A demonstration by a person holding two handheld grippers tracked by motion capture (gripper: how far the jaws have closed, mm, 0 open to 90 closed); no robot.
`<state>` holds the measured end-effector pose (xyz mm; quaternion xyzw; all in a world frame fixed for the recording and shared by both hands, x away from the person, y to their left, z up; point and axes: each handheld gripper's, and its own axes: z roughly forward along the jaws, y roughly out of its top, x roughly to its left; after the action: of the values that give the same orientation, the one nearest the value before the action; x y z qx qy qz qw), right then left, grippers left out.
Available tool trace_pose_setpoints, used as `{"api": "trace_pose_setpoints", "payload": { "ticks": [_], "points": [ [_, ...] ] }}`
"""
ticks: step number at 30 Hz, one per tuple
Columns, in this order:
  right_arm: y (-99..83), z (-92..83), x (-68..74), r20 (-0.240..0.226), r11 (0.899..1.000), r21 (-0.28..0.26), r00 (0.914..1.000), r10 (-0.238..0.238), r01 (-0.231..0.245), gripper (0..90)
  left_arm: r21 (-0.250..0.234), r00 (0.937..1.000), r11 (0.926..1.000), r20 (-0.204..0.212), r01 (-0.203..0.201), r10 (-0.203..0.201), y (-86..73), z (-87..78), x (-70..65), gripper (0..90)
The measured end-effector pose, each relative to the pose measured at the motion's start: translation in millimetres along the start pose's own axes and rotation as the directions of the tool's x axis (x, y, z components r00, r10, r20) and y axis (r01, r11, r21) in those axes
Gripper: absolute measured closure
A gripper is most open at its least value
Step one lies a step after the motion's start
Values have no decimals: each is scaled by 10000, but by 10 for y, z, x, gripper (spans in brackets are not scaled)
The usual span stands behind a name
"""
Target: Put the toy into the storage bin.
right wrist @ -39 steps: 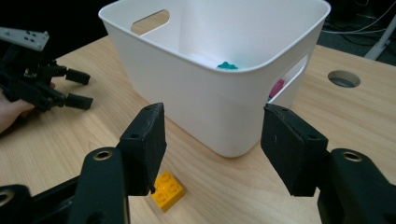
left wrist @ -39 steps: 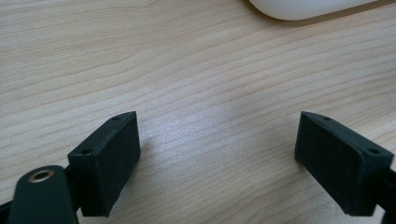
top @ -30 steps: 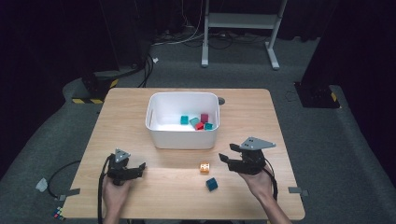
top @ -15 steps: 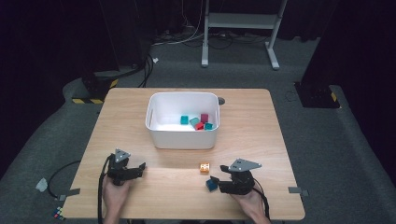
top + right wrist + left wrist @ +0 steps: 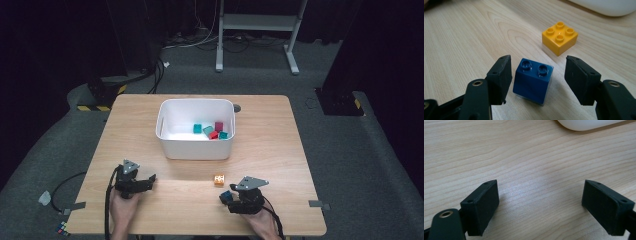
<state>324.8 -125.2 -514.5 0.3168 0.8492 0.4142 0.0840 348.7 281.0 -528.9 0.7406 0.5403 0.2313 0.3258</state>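
On the table (image 5: 280,150), right gripper (image 5: 537,75) lower, astride blue brick (image 5: 533,81).

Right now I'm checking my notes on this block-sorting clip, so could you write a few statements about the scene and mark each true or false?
1. The right gripper has its open jaws on either side of the dark blue plastic brick, with gaps showing. True.
2. The yellow four-stud plastic brick lies inside the white plastic bin. False: it sits on the light wooden table, outside the bin.
3. The left gripper holds a brick. False: its open jaws have bare table between them.
4. The bin holds several teal and red bricks. True.
5. The blue brick is stacked on the yellow one. False: they stand apart.
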Motion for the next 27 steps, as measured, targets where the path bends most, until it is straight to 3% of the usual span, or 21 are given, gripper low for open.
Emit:
{"api": "trace_pose_setpoints", "payload": {
  "ticks": [11, 27],
  "points": [
    [-45, 72, 10, 356, 9991, 367, 9991, -225, 212, 561, 0, 10000, 10000, 1, 1, -1, 0, 0, 0, 144],
    [-40, 43, 2, 557, 9990, 303, 9978, -351, 335, 583, -2, 10000, 10000, 1, -1, 1, 0, 0, 0, 144]
  ]
}}
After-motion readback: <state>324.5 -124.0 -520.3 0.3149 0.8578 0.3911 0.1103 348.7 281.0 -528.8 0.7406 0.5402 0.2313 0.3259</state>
